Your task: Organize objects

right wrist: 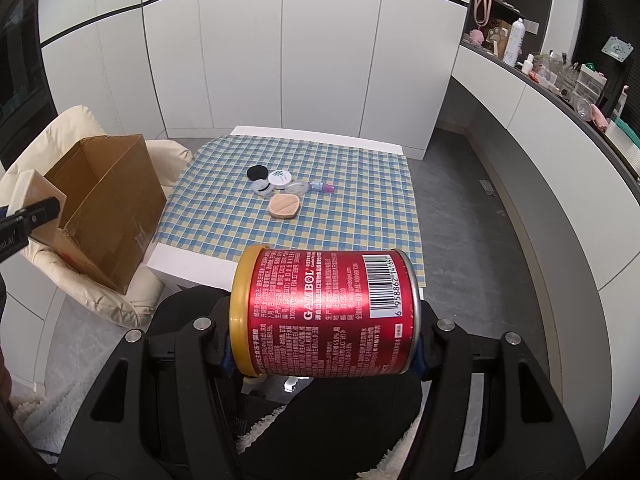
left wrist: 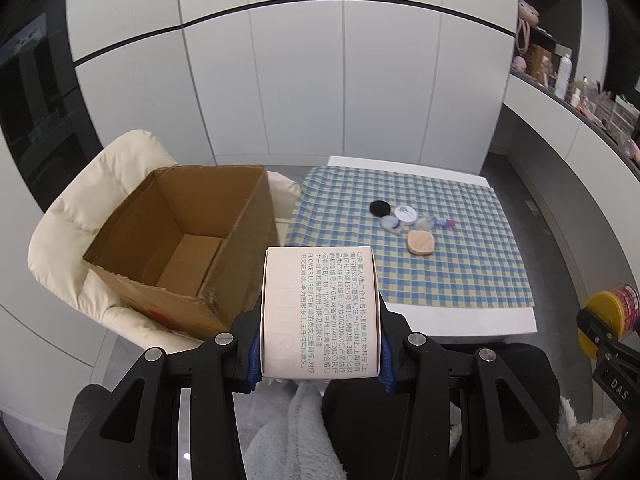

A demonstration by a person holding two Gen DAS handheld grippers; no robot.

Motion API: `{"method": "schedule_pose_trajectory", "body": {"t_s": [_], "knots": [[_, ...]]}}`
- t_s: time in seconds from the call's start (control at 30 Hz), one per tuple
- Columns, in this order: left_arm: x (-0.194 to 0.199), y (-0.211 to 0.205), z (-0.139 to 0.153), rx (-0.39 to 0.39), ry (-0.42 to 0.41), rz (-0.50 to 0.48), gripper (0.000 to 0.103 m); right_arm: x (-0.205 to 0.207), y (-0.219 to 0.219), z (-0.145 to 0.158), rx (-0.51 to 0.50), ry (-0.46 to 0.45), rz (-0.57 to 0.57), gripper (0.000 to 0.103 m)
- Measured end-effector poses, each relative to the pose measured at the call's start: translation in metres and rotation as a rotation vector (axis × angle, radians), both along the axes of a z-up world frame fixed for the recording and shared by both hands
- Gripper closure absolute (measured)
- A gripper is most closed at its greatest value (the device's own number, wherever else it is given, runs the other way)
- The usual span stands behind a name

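My left gripper [left wrist: 318, 364] is shut on a pale pink printed carton [left wrist: 320, 312], held in the air just right of the open cardboard box [left wrist: 180, 248]. The same carton [right wrist: 32, 192] and the left gripper [right wrist: 34, 212] show at the left edge of the right wrist view, beside the cardboard box [right wrist: 108, 216]. My right gripper [right wrist: 324, 356] is shut on a red can with a yellow lid [right wrist: 324, 312], lying sideways between the pads. That can [left wrist: 616, 312] appears at the right edge of the left wrist view. Small cosmetic items [right wrist: 280, 192] lie on the checked cloth.
The box rests on a cream padded chair [left wrist: 92, 216]. A low white table [right wrist: 192, 260] carries the blue and yellow checked cloth [right wrist: 344, 220]. White cupboards stand behind. A curved counter [right wrist: 560, 92] with clutter runs along the right. Grey floor lies between table and counter.
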State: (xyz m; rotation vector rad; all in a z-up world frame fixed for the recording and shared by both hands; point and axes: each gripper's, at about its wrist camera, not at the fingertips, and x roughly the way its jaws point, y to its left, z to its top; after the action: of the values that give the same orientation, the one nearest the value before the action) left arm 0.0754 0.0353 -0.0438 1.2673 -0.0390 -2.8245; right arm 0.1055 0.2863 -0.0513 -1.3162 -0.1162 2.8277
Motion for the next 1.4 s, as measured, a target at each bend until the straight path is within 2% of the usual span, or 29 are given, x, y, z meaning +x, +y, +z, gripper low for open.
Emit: {"method": "schedule_pose_trajectory", "body": {"t_s": [0.33, 0.6, 1.07, 1.4], "knots": [[-0.004, -0.021, -0.009, 0.001, -0.027, 0.044, 0.059, -0.009, -0.017, -0.007, 0.002, -0.019, 0.063, 0.039], [0.003, -0.057, -0.014, 0.001, -0.044, 0.131, 0.059, -0.019, -0.045, -0.011, -0.007, -0.032, 0.154, 0.039], [0.025, -0.134, -0.03, -0.003, -0.077, 0.314, 0.059, -0.035, -0.133, -0.026, -0.005, -0.053, 0.37, 0.039], [0.045, -0.181, -0.039, 0.013, -0.089, 0.433, 0.059, -0.037, -0.218, -0.026, 0.028, -0.038, 0.579, 0.039]]}}
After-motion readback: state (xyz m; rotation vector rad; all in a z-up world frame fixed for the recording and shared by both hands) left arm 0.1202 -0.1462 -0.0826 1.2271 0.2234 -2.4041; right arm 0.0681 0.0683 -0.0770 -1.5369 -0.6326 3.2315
